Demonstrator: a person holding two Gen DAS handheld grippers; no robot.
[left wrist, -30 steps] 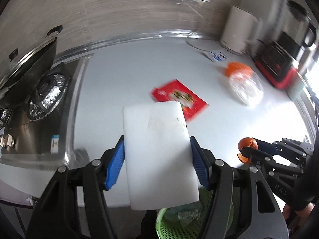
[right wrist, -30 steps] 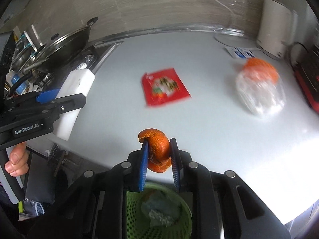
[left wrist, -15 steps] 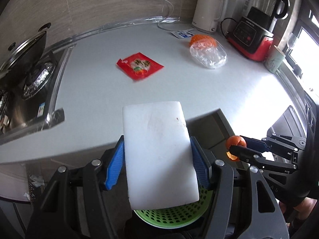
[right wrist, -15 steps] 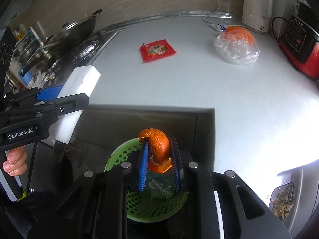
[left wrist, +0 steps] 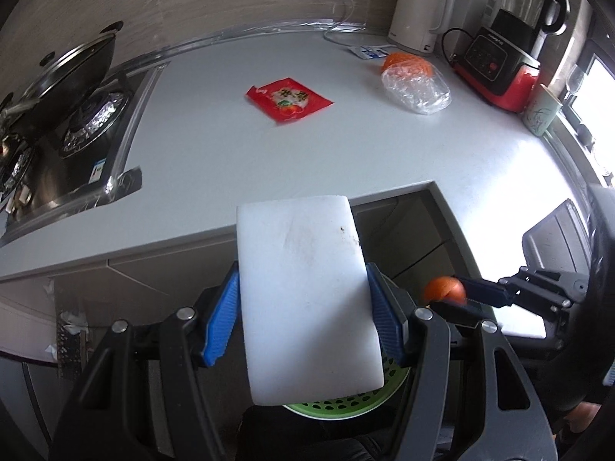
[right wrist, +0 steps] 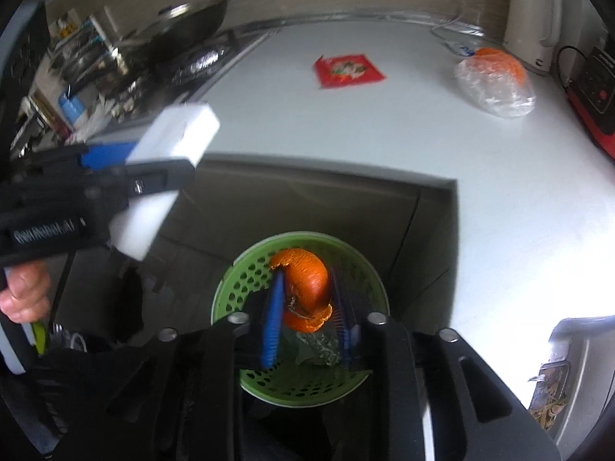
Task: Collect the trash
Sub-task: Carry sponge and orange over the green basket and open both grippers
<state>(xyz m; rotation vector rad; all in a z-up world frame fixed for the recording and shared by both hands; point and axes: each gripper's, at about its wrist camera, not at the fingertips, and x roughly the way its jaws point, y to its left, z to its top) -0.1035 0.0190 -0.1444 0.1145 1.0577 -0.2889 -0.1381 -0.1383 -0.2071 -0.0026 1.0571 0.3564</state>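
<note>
Both hands have pulled back off the worktop (left wrist: 269, 161) edge; a second ago they were over it, now they hang over the green basket (right wrist: 230, 288) below. Left gripper (left wrist: 303, 307) unchanged: jaws half open, clamped on the white sponge block (left wrist: 307, 299). Right gripper (right wrist: 307, 303) was tight on the orange peel (right wrist: 305, 276); jaws now opening, peel between them directly above the basket, far pad looks clear. Judgement: peel drop is underway. Red wrapper (left wrist: 288, 100) and plastic bag (left wrist: 417, 90) remain on the worktop, uncollected.
</note>
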